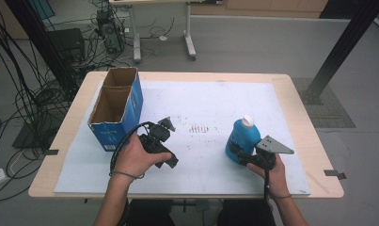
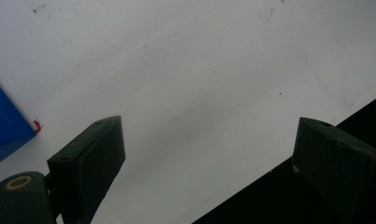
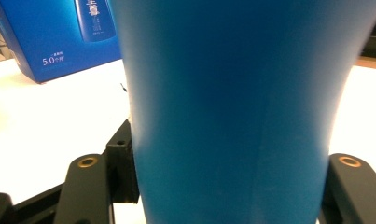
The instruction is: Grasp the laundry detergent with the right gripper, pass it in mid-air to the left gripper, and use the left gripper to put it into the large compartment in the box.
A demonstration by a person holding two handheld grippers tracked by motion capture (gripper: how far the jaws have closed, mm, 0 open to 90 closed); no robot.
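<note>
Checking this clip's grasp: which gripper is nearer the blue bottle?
Right. The right gripper has its jaws against the blue bottle on both sides. The left gripper is open, well off to the bottle's left beside the cardboard box.

A light wooden surface fills the middle of the high view, and a white sheet covers most of its top, smudged with dark marks near the centre. On the sheet, an open blue cardboard box stands at centre left, and a blue bottle with a white cap stands upright at lower right, well apart from the box.
</note>
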